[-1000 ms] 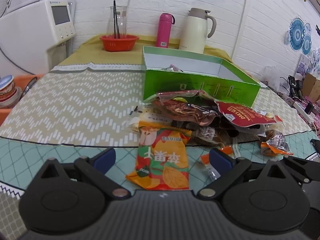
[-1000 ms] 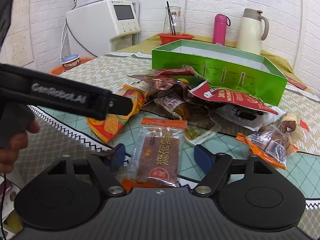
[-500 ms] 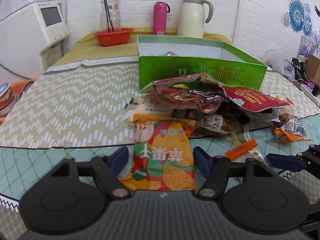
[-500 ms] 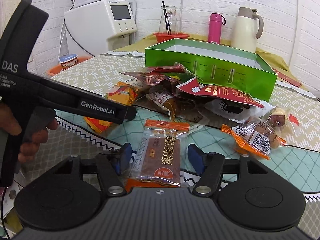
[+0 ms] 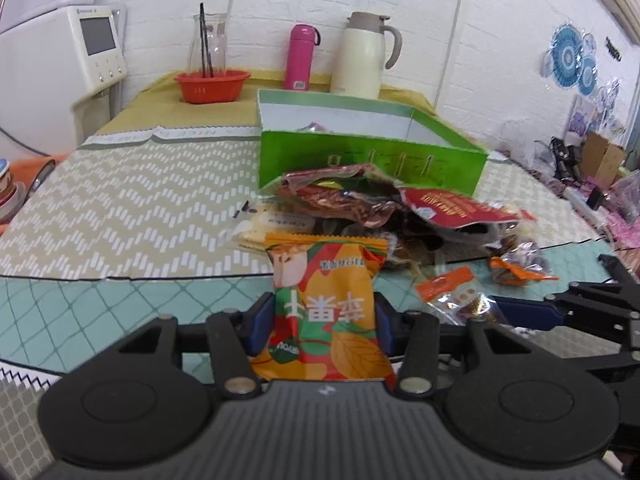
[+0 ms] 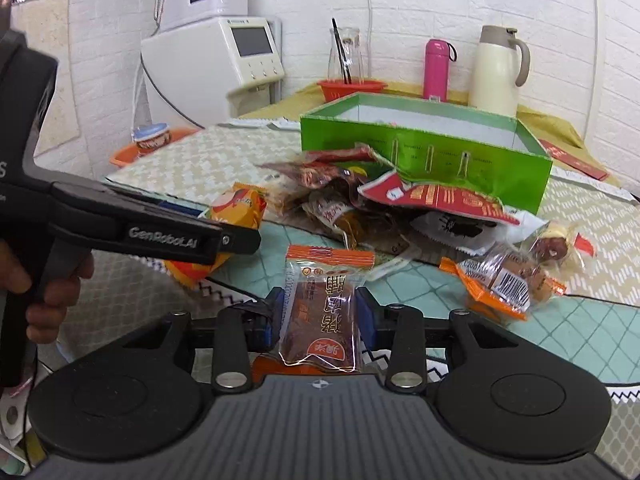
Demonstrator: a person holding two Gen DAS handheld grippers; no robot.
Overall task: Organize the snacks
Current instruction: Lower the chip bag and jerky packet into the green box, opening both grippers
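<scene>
Snacks are lying in a loose heap (image 5: 384,216) on the table (image 5: 120,200), just in front of the green box (image 5: 372,160), which is standing open at about 12 o'clock from both grippers.

Left wrist view, far left: a white appliance (image 5: 60,72) is standing at 10 o'clock; an orange basket (image 5: 212,86), a pink bottle (image 5: 302,58) and a cream jug (image 5: 366,56) are lining the back edge.

Left gripper (image 5: 324,322): jaws are closing, with an orange and green packet (image 5: 326,312) standing between them; the blue pads are touching both of its edges, so it is being gripped. The packet is sitting on the teal cloth, at the 6 o'clock side of the heap.

Right gripper (image 6: 318,318): jaws are closing too, around a clear packet with an orange top band (image 6: 324,312); the pads are meeting its sides. This packet is lying flat at 6 o'clock from the heap, apart from it.

Right wrist view, at 9 o'clock: a hand (image 6: 44,288) is holding the left gripper's handle. At 3 o'clock, an orange-edged clear packet (image 6: 504,284) is lying alone on the cloth.
</scene>
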